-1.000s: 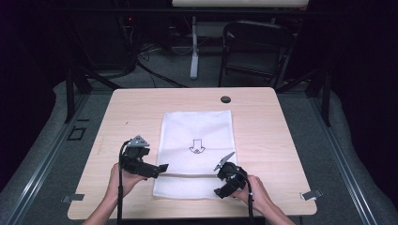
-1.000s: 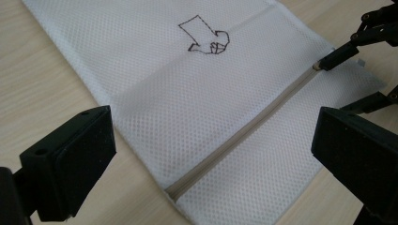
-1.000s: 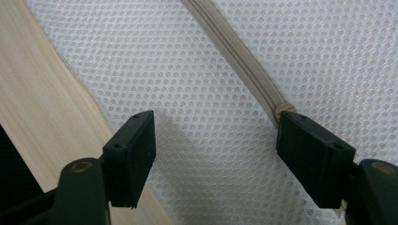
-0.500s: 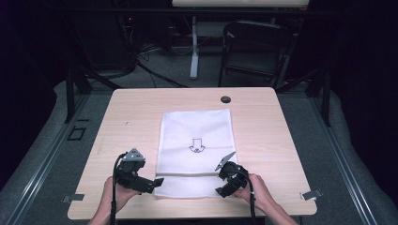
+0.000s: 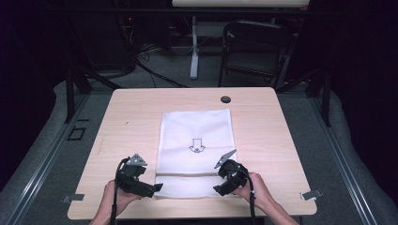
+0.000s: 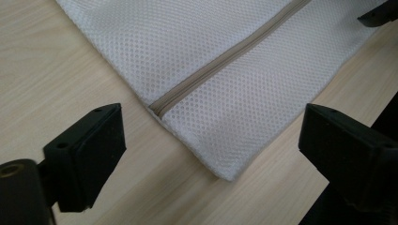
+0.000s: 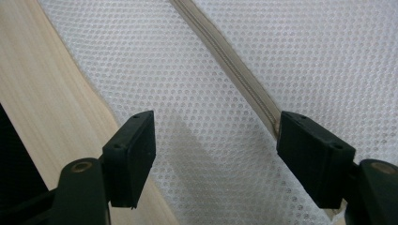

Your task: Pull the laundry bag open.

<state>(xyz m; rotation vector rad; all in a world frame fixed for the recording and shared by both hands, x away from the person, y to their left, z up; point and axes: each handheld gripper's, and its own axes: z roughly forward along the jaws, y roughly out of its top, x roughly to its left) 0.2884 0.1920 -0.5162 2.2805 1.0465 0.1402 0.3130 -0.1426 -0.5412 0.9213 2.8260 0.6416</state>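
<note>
Centrally on the light wooden table (image 5: pixel 141 117), a white mesh laundry bag (image 5: pixel 197 131) is laid flat, printed with a downward arrow and crossed near its lower end by a beige zipper (image 6: pixel 225 58). Its long axis is run from upper to lower frame. The left gripper (image 5: pixel 157 188), its jaws just narrowed yet open and empty, is held at the bag's lower-left corner; the right gripper (image 5: pixel 220 189) is held open over the mesh.

High view: above the near edge, facing forward and down over the whole table (image 5: pixel 141 112). Both gripper views sit close over the mesh bag (image 5: pixel 197 126) (near corners), sharing its zipper (image 6: pixel 225 58) strip.
</note>
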